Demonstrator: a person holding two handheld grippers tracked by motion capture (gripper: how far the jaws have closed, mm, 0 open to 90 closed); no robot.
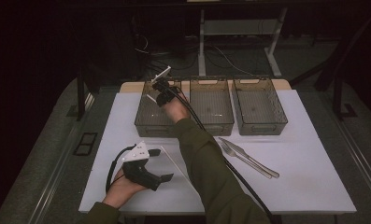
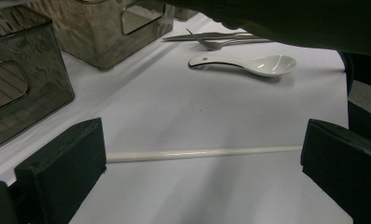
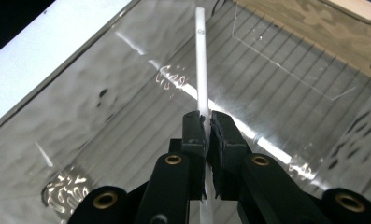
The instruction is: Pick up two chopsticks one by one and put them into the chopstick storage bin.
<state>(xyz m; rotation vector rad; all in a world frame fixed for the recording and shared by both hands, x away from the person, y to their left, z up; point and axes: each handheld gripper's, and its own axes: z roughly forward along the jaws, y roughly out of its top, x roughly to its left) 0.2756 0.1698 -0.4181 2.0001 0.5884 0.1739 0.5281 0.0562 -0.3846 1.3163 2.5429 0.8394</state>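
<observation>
My right gripper (image 1: pixel 160 93) (image 3: pixel 206 122) hangs over the left smoky bin (image 1: pixel 146 119) (image 3: pixel 103 116), shut on a thin white chopstick (image 3: pixel 201 56) that points down into the bin. Its white tip (image 1: pixel 151 99) shows beside the jaws in the high view. A second white chopstick (image 1: pixel 177 164) (image 2: pixel 202 152) lies flat on the white table. My left gripper (image 1: pixel 160 164) (image 2: pixel 203 136) rests low near the table's front left, its jaws open wide on either side of that stick without touching it.
Two more smoky bins (image 1: pixel 211 105) (image 1: pixel 259 106) stand in a row to the right. A fork and knife (image 1: pixel 248 158) (image 2: pixel 216 41) lie at centre right, and a white spoon (image 2: pixel 248 64) lies near them. The person's right forearm (image 1: pixel 206 168) crosses the middle of the table.
</observation>
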